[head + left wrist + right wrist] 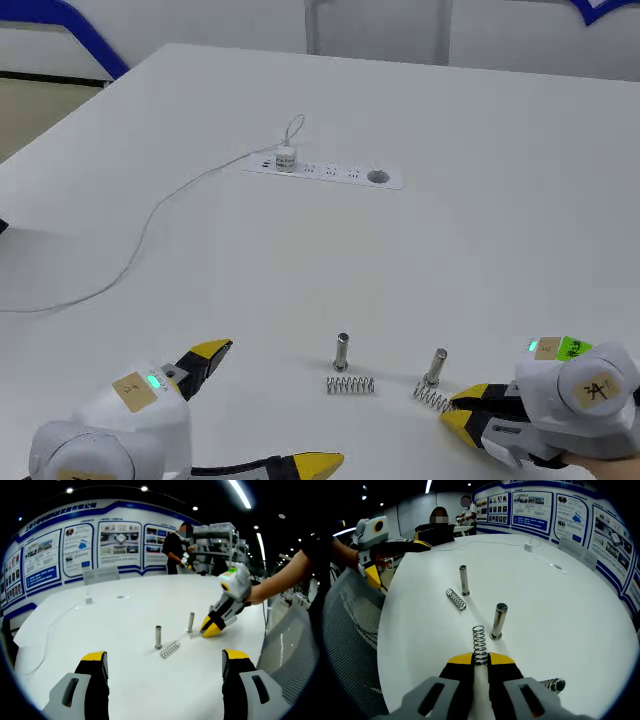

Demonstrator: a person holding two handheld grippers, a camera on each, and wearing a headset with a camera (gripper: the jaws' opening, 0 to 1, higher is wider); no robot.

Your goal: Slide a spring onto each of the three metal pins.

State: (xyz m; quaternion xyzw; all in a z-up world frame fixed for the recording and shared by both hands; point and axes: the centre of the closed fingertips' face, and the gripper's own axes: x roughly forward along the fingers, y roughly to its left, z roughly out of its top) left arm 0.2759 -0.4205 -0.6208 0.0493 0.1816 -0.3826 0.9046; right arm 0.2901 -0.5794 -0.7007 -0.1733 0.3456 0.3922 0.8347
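Coil spring [479,641]: judged light, springy, easily buckled; best held at one end, where the right gripper [480,658] has its jaws clamped, metal pin [497,621] at 1 o'clock; left gripper [164,655] jaws apart.

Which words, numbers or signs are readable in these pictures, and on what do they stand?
The tag on the left gripper: one dark mark, too blurred.
The tag on the right gripper: likewise.
The green sticker beside it: too small.
The wall posters: too blurred.
Nothing can be read.
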